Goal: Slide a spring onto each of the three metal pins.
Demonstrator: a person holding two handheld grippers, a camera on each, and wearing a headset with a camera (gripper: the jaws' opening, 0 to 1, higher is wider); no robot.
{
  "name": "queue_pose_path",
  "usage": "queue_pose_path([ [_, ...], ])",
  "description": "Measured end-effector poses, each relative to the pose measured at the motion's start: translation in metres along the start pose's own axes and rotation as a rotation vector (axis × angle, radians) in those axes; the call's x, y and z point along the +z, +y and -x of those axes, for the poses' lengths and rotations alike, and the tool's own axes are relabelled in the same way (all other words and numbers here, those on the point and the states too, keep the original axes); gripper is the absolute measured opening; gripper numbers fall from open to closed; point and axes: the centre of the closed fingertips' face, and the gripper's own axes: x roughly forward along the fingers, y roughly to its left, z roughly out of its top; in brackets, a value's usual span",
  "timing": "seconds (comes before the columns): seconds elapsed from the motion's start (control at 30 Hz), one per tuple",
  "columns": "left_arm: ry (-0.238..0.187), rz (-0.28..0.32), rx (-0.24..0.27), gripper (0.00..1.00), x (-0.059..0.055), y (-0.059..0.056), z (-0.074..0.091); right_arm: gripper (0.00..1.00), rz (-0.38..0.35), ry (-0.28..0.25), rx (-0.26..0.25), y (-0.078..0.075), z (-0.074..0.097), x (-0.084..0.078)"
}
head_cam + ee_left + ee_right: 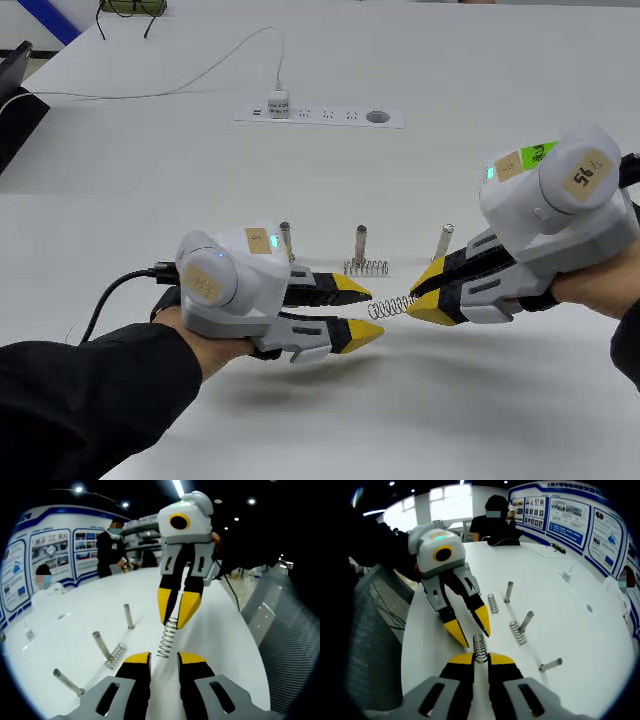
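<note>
Spring (392, 306) clenched at one end in right gripper (418, 302), held level, nearer than middle pin (361, 242) with loose spring (366, 267) at its foot. Left gripper (374, 312) spread, tips facing it at spring's free end.

left gripper (369, 312), right gripper (413, 302): white bodies, yellow-tipped jaws | black sleeve (90, 395) | black cable (113, 297)

The table (400, 180) is showing a smooth, matt white top, and the pins (360, 243) are gleaming as bare metal, like the thin, shiny wire spring (392, 306). The left gripper (370, 313) and right gripper (412, 303) are wearing glossy white plastic shells with matt yellow-and-black jaws. The sleeve (90, 390) is looking like soft black cloth.
</note>
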Motion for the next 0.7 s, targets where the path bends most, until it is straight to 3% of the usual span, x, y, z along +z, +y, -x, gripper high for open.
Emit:
queue_pose_path([
  [0.27, 0.003, -0.017, -0.006, 0.14, 0.001, -0.003, -0.003, 0.11, 0.013, 0.0, 0.006, 0.004, 0.0, 0.005],
  [0.7, 0.008, -0.021, -0.003, 0.12, 0.001, -0.003, -0.004, 0.11, 0.032, -0.032, 0.0, 0.005, 0.0, 0.018],
])
